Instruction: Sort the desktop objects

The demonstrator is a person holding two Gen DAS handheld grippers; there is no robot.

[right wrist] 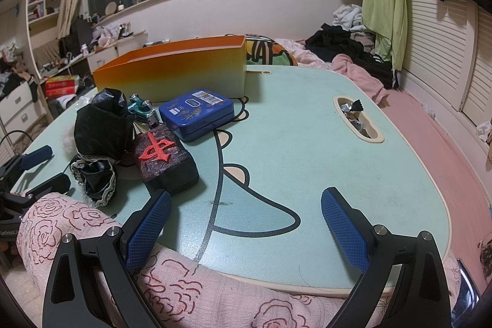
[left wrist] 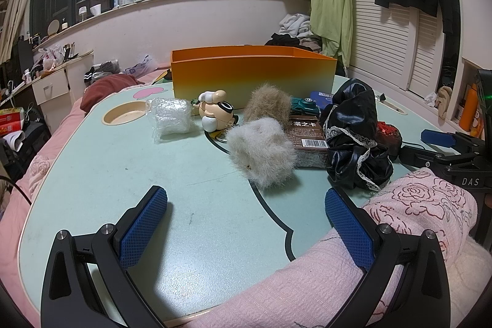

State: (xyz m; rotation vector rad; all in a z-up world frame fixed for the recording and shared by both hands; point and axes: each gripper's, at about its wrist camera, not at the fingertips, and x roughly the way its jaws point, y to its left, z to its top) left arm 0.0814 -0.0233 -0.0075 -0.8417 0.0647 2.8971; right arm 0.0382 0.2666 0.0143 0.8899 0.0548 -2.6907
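Observation:
An orange box (left wrist: 252,71) stands at the back of the pale green table (left wrist: 123,168); it also shows in the right wrist view (right wrist: 172,73). In front of it lie a bubble-wrap bundle (left wrist: 172,119), a cartoon figurine (left wrist: 215,109), two furry pieces (left wrist: 261,152), a brown card box (left wrist: 307,134), a black lace cloth (left wrist: 353,131), a toy car (right wrist: 143,109), a blue tin (right wrist: 196,112) and a dark block with a red character (right wrist: 163,156). My left gripper (left wrist: 246,217) is open above the table's near edge. My right gripper (right wrist: 246,217) is open, with the block just beyond its left finger.
A round cup recess (left wrist: 126,112) sits at the table's left, and an oval slot with foil wrappers (right wrist: 356,119) at its right. A pink rose-print blanket (right wrist: 77,223) lies along the near edge. Clothes and bedding surround the table.

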